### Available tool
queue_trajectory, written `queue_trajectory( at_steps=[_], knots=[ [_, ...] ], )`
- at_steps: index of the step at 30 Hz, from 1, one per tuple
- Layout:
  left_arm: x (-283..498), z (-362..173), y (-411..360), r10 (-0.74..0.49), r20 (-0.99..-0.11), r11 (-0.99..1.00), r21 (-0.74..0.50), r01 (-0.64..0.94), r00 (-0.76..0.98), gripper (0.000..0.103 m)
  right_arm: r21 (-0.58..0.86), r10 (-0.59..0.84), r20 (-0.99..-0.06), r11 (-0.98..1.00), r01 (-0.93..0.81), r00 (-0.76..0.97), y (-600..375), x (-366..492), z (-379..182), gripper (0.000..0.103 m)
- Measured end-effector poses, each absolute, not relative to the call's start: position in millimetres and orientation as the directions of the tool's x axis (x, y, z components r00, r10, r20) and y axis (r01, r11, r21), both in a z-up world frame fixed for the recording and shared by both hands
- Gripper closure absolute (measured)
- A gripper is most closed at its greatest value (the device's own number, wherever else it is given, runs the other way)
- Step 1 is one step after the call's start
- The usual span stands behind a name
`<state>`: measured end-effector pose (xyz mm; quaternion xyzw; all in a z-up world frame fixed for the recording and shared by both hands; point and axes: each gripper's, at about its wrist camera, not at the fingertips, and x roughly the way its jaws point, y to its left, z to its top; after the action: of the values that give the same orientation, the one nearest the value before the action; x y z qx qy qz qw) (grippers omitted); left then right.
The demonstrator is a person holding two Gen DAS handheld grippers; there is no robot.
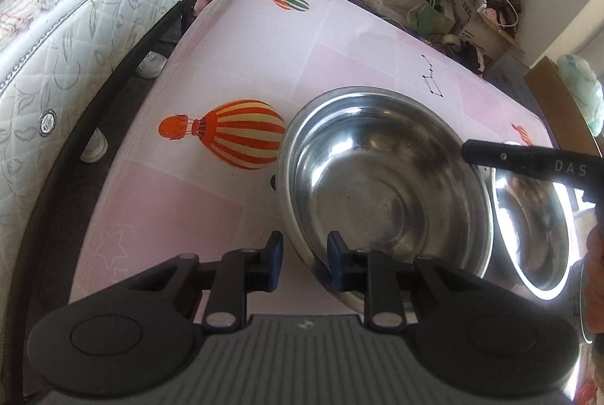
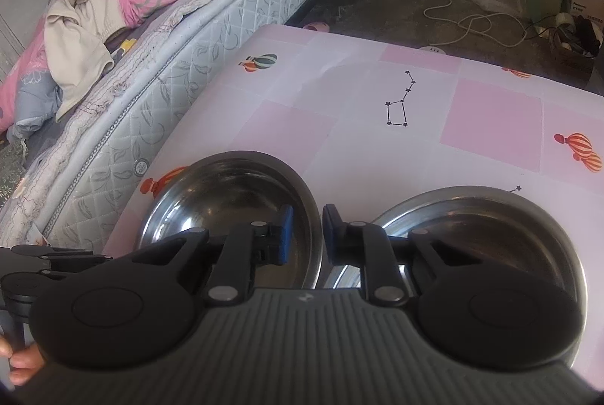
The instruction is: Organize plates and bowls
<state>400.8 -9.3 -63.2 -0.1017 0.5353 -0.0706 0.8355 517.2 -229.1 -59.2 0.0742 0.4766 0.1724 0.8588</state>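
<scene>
A mattress [image 1: 75, 46] runs along the left, and just beside it is a pink table [image 1: 226, 65] printed with balloons. Two steel bowls sit close together at the table's near edge. The left gripper [image 1: 305, 259] points down at the left bowl [image 1: 377, 178], its fingers drawn narrow astride the near-left rim, one outside the wall and one inside. A sliver of table shows by the outer pad, so I cannot tell whether the pads press. Across the same bowl, the right gripper [image 2: 308, 235] straddles the right rim. Its left finger is inside the bowl and its right finger is in the gap between the bowls, and the pads pinch the rim. The right bowl [image 1: 536, 235] sits just beside it, upright and untouched. Boxes [image 1: 483, 12] clutter the far right corner of the floor
</scene>
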Motion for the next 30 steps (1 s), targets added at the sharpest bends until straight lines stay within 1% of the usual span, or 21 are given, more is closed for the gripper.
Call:
queue_trajectory(
  at_steps=[1,3,4,6,12,18,24,27,30],
  knots=[
    [401.4,-64.3,-8.8,-0.228,-0.879,0.968,-0.250,0.003,0.418,0.079,0.291,0.368,-0.795,0.929,-0.230,0.482,-227.8,518.8,-61.1,0.088],
    [402.8,-65.8,-8.9,-0.234,-0.876,0.966,-0.259,-0.002,0.422,0.085,0.287,0.368,-0.801,0.928,-0.236,0.472,-227.7,519.8,-65.8,0.090],
    [402.8,-66.0,-9.2,-0.236,-0.874,0.965,-0.263,-0.005,0.424,0.086,0.282,0.365,-0.805,0.929,-0.240,0.468,-225.9,520.8,-68.1,0.090],
    [403.2,-65.2,-11.0,-0.225,-0.877,0.967,-0.254,-0.014,0.424,0.086,0.265,0.352,-0.810,0.933,-0.243,0.470,-223.1,520.5,-72.5,0.094],
    [400.9,-55.3,-12.4,-0.208,-0.880,0.971,-0.237,-0.014,0.427,0.086,0.277,0.355,-0.800,0.934,-0.227,0.483,-224.4,515.5,-70.5,0.094],
    [393.8,-16.6,-18.4,-0.219,-0.850,0.970,-0.242,0.014,0.479,0.086,0.297,0.379,-0.765,0.925,-0.237,0.520,-232.5,505.1,-39.3,0.094],
    [396.2,14.5,-54.3,-0.288,-0.821,0.956,-0.275,0.101,0.493,0.086,0.292,0.363,-0.736,0.932,-0.215,0.571,-272.4,481.8,-0.4,0.095],
    [402.1,14.3,-86.7,-0.311,-0.822,0.950,-0.270,0.155,0.478,0.086,0.286,0.330,-0.741,0.943,-0.169,0.585,-307.1,469.0,7.3,0.095],
    [406.4,4.7,-120.4,-0.321,-0.833,0.946,-0.260,0.194,0.451,0.086,0.276,0.284,-0.759,0.955,-0.106,0.585,-343.6,456.5,3.1,0.095]
  ],
)
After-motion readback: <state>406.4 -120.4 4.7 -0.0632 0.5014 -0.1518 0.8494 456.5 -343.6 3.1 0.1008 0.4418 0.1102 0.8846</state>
